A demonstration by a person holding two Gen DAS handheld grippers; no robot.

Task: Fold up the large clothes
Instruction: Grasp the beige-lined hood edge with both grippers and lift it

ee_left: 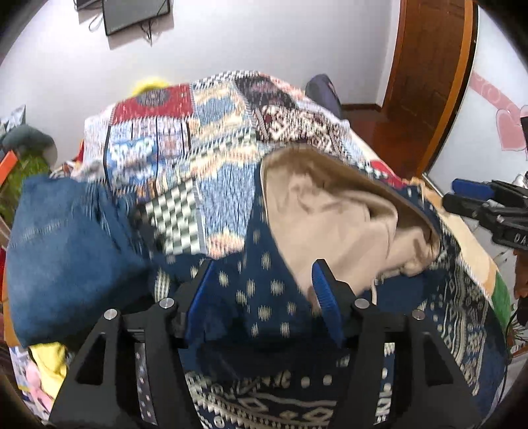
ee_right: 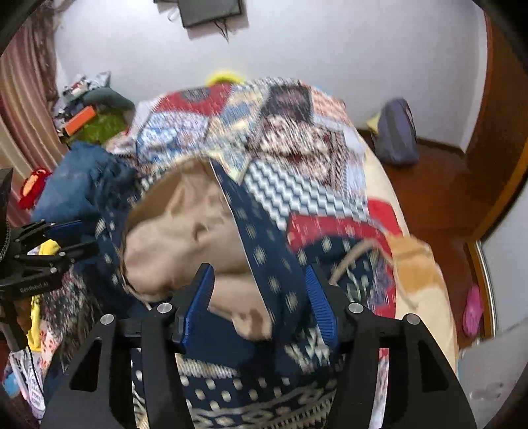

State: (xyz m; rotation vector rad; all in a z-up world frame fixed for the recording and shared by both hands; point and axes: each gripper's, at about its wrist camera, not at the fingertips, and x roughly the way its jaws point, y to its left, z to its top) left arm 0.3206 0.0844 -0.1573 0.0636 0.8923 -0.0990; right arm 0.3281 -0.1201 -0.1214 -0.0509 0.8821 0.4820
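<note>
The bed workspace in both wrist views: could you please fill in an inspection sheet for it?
Surface: bed covered by a patchwork quilt, mostly hidden under clothes.
Job's things: navy patterned garment with beige lining turned outward, bunched and blurred, not yet folded.
Clutter: blue denim garment at the left; yellow cloth below it; green and orange items by the far wall.
Grippers: left gripper open above the navy fabric; right gripper open over the lining's edge.
Cables: wires hanging beneath the wall screen.
Surroundings: white wall, wooden door, curtain, purple bag on the wooden floor.
</note>
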